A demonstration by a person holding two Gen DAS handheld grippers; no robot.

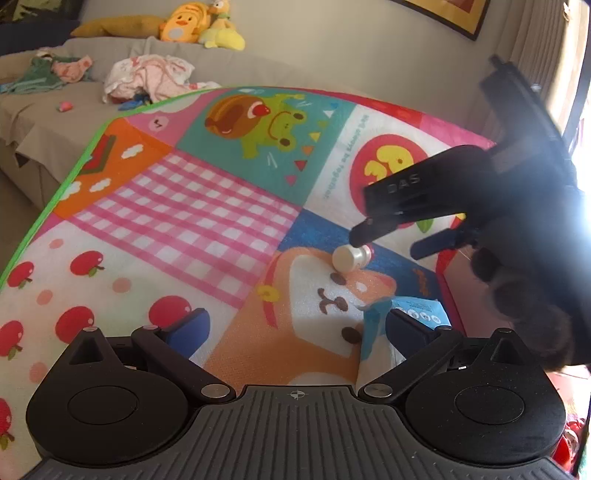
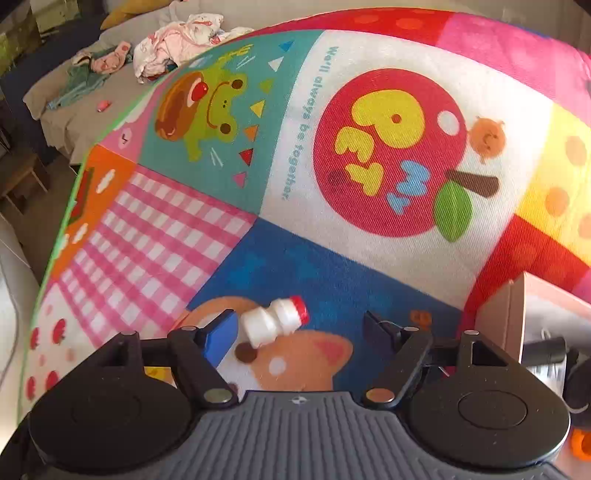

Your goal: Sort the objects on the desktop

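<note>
A small white bottle with a red cap (image 2: 273,321) lies on its side on the colourful cartoon mat (image 2: 369,258). It rests between the fingers of my right gripper (image 2: 301,330), close to the blue left pad (image 2: 221,334) and well apart from the right finger; the jaws stand open. In the left wrist view the same bottle (image 1: 349,258) lies just below the right gripper (image 1: 395,243), which hangs over it. My left gripper (image 1: 295,328) is wide open low over the mat. A light blue packet (image 1: 417,310) lies against its right finger (image 1: 406,328).
A pink open box (image 2: 517,317) stands at the mat's right side, beside my right gripper. Beyond the mat's green edge (image 1: 66,177) is a grey sofa (image 1: 55,110) with crumpled clothes (image 1: 151,74) and plush toys (image 1: 199,22).
</note>
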